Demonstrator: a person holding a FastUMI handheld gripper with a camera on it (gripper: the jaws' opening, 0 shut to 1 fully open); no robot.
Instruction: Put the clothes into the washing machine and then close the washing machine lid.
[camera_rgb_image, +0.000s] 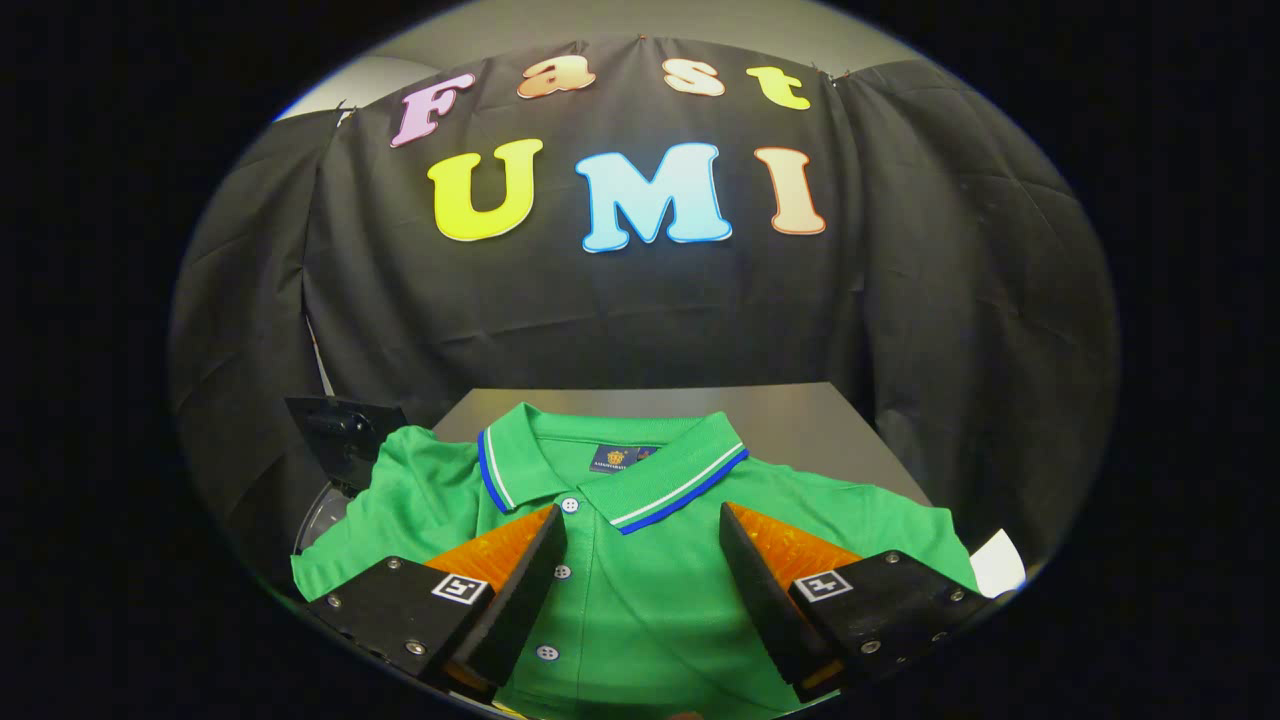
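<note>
A green polo shirt (640, 590) with a blue-and-white striped collar lies flat on a grey surface (800, 420), its collar pointing away from me and its buttoned placket running between my fingers. My gripper (640, 530) is open just above the shirt's chest, one finger (520, 590) on each side of the placket. Nothing is held between them. Beyond the shirt's left sleeve a dark hinged part (340, 430) and a curved rim (320, 520) show; I cannot tell whether they belong to the washing machine.
The grey surface extends past the collar to the booth's black cloth wall. A white scrap (998, 565) lies by the shirt's right sleeve.
</note>
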